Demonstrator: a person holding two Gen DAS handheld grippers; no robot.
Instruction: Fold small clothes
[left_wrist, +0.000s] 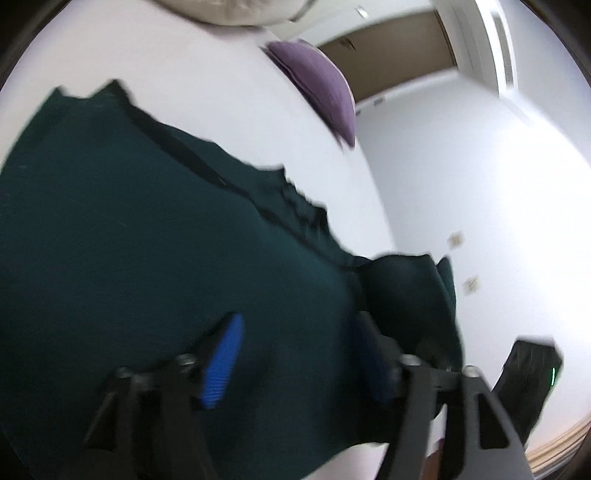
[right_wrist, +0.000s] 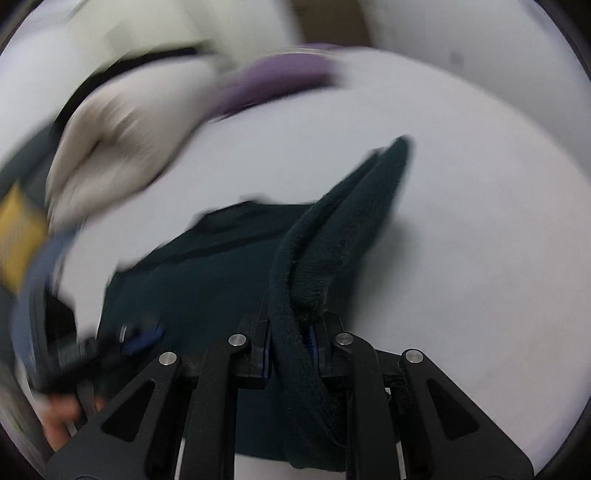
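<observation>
Dark-green fleece garment is mid-fold, not finished. Right claw is pinched tight on a doubled-over edge of it; that strip rises straight ahead of the jaws to a point, lifted off the white table. Rest of the garment lies flat just ahead and left of that claw. Left claw is spread, blue pads apart, hovering over the flat green body with nothing gripped; fabric sits just under and ahead of it. My read: one flap is being carried over, the fold is not yet laid down, further folds and smoothing remain. Farther off, beyond both claws: a purple folded cloth looks already done, and a pale beige piece sits unfolded, blurred.
</observation>
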